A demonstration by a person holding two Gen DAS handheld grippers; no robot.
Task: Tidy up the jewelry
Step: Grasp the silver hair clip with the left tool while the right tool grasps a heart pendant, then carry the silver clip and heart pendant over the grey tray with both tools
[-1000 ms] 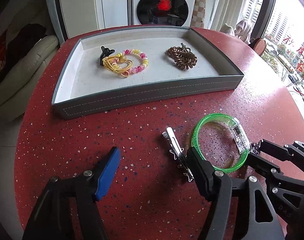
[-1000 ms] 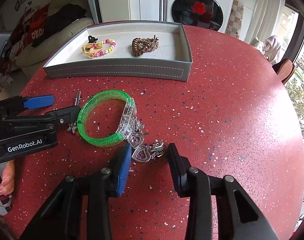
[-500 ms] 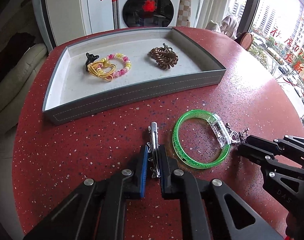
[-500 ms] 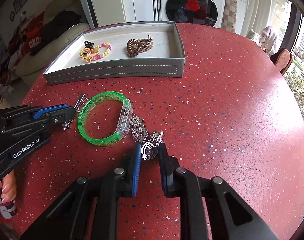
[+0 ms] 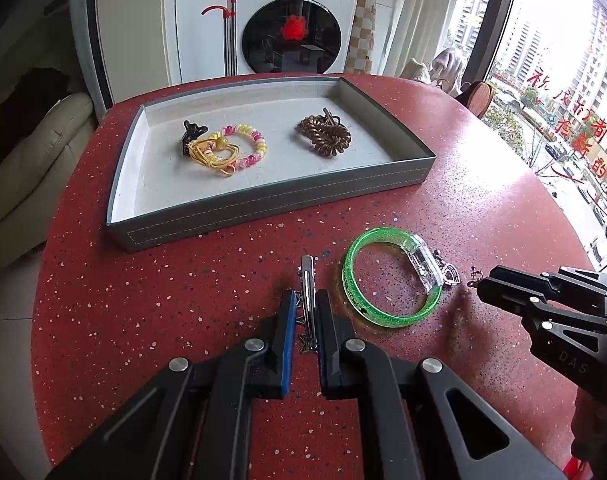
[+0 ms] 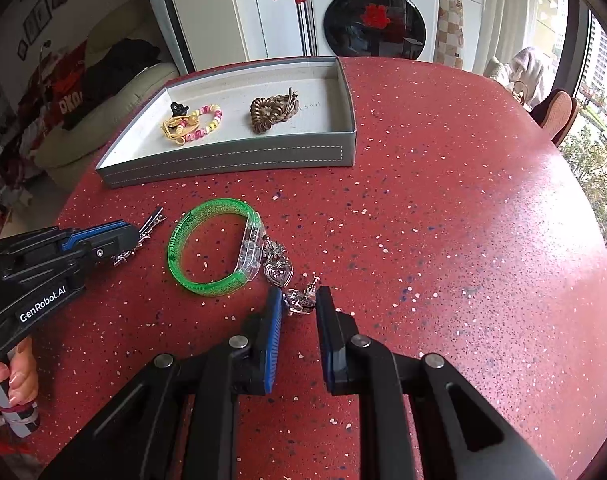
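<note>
Blue-padded left gripper (image 5: 306, 304) pinches the silver hair clip (image 5: 307, 280) on the red table (image 5: 143, 300). Right gripper (image 6: 299, 300) clamps the heart-charm chain (image 6: 299, 302) beside the green bangle (image 6: 213, 252). Both lie near the grey tray (image 6: 231, 160).

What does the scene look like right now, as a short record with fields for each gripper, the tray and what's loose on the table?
left gripper: shut on silver hair clip
right gripper: shut on silver heart charm
tray: holds yellow and pink hair ties, brown coil tie
loose on table: green bangle, between the two grippers
</note>
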